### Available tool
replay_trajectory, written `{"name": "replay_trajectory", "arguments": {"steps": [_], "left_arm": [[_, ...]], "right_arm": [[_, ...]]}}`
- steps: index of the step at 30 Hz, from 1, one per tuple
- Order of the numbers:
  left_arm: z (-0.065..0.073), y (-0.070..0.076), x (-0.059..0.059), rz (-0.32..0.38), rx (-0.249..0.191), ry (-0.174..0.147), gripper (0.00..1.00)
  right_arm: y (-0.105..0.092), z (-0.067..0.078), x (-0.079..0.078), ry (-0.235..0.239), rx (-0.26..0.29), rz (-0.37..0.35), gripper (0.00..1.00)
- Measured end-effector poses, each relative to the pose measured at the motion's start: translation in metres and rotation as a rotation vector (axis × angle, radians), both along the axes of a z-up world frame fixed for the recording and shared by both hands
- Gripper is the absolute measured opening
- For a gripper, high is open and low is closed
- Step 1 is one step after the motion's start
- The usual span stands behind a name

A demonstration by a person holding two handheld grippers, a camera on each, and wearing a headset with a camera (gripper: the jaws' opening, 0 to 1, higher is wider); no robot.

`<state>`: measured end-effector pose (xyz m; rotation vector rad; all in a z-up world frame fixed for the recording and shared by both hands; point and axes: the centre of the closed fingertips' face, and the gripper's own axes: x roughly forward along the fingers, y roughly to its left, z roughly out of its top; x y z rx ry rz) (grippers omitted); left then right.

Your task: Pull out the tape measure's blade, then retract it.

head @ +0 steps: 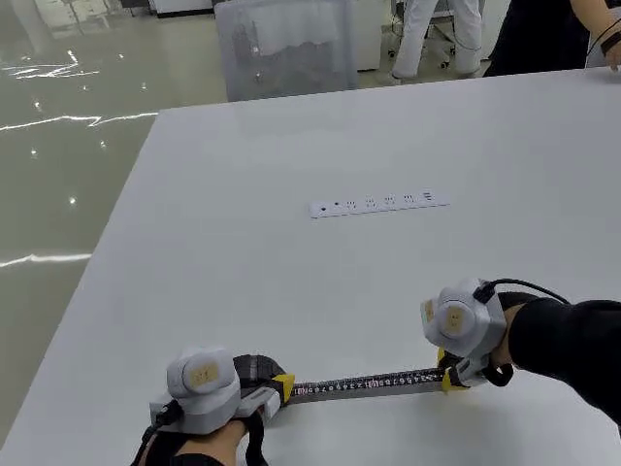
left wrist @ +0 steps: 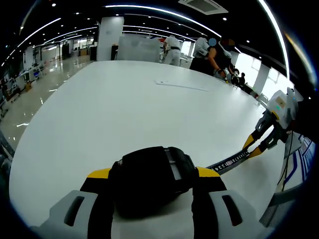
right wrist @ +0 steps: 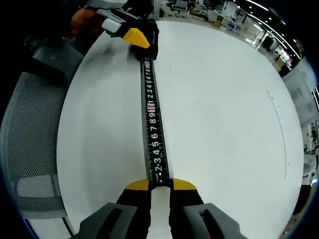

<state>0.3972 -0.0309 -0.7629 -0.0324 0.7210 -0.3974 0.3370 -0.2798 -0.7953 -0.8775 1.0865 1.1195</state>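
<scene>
**Position.** The tape measure lies along the near edge of the tabletop (head: 291, 272). Its black case (left wrist: 149, 191) is towards the near left corner. The blade (right wrist: 151, 119) runs from the case to the right, roughly parallel to that edge. A socket strip (head: 378, 203) sits mid-table, well apart from the work.

**Left gripper** (head: 267, 388). It is clamped on the case. In the left gripper view the yellow-tipped jaws press against both sides of the case, which fills the gap between them. The case appears to rest on the tabletop.

**Right gripper** (right wrist: 158, 185). Its jaws are drawn together on the free end of the blade. In the right gripper view the blade's low numerals start right at the yellow tips. The end hook itself cannot be made out.

**Blade.** It is out of the case, straight and apparently taut. It lies flat on or just above the tabletop with the printed face up. A good run of graduations shows between the two grippers.

**Progress, as judged.**
- Pull-out is under way or close to done, since a clear length is exposed and both ends are under control.
- Whether more extension is intended cannot be told.
- Retraction is not yet done and forms the remaining half of the task.
- The right gripper would need to guide the end back towards the case while the left holds it firm.
</scene>
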Motion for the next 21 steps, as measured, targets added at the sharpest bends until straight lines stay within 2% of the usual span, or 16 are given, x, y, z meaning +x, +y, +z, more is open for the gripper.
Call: {"name": "replay_trajectory", "arguments": {"steps": [21], "left_arm": [[-0.0013,0.0002,-0.0003,-0.003,-0.003,0.016,0.58]], "right_arm": [[0.0069,-0.0006,0.0011,0.011,-0.016,-0.008,0.09]]}}
